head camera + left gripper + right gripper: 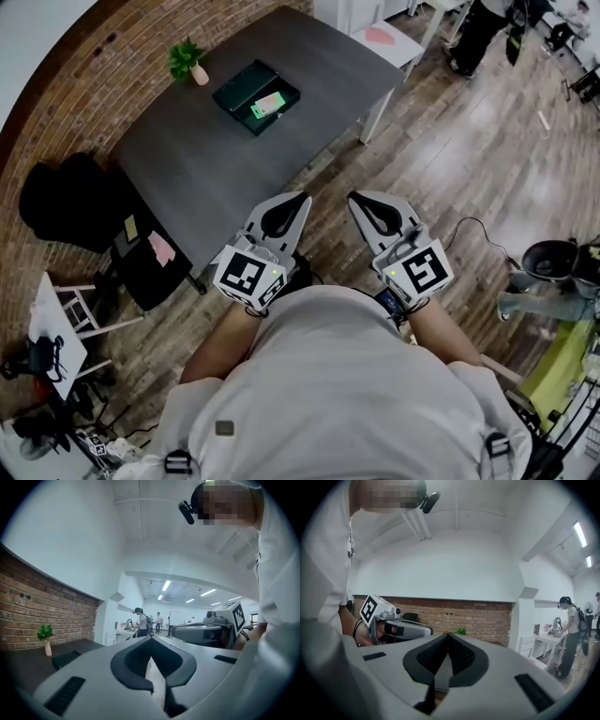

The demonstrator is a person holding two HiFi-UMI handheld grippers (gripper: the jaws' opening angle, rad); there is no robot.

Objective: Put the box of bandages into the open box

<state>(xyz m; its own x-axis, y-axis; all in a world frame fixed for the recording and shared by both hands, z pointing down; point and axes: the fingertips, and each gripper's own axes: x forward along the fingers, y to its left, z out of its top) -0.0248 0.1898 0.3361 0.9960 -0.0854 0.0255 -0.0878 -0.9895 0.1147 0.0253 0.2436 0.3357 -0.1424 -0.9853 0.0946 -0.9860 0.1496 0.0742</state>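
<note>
On the dark grey table [197,164] lies a dark green open box [242,86], lid flat beside it. A small green and white box of bandages [268,104] rests in its right half. Both grippers are held close to the person's body, well short of the table's near edge. My left gripper [301,199] is shut and empty, its jaws meeting at the tip [151,640]. My right gripper [356,199] is shut too, with nothing between its pads [448,635]. In the left gripper view the open box [65,658] shows low at the left.
A small potted plant [187,61] stands at the table's far corner next to the box. A black chair with papers [141,253] sits at the table's left. A white table [389,42] and a standing person [478,33] are beyond. A black stool [549,259] is at right.
</note>
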